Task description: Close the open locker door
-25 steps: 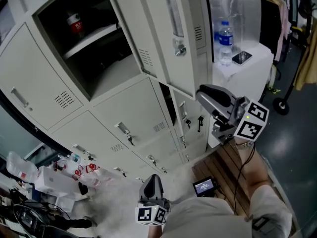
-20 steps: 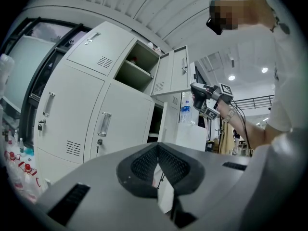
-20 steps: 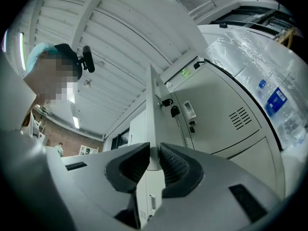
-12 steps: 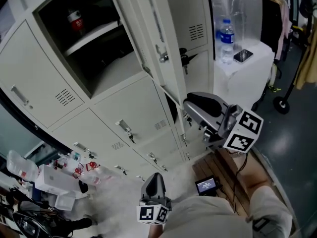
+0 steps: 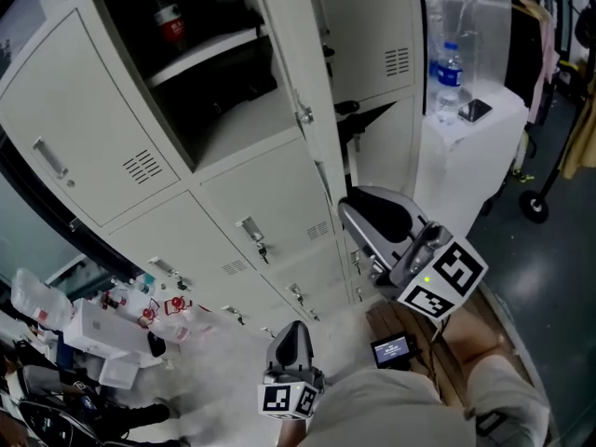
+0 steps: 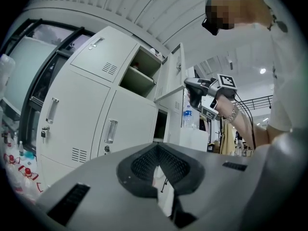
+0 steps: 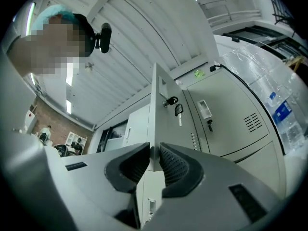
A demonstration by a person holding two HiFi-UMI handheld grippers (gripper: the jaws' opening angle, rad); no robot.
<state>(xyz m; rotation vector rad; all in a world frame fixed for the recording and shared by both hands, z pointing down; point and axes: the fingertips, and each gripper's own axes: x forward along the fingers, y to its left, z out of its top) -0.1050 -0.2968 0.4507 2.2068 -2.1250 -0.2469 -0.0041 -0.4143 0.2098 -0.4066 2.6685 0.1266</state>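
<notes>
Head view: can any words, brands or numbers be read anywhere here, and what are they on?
Nothing can be read.
Water bottle: blue label, print too small.
Red-labelled bottle in the open locker: too small.
Small screen: too blurred.
Red-and-white packets: too small.
Marker cube: black-and-white squares, no words.

a locker room: banks of pale metal lockers (image 5: 93, 138).
</notes>
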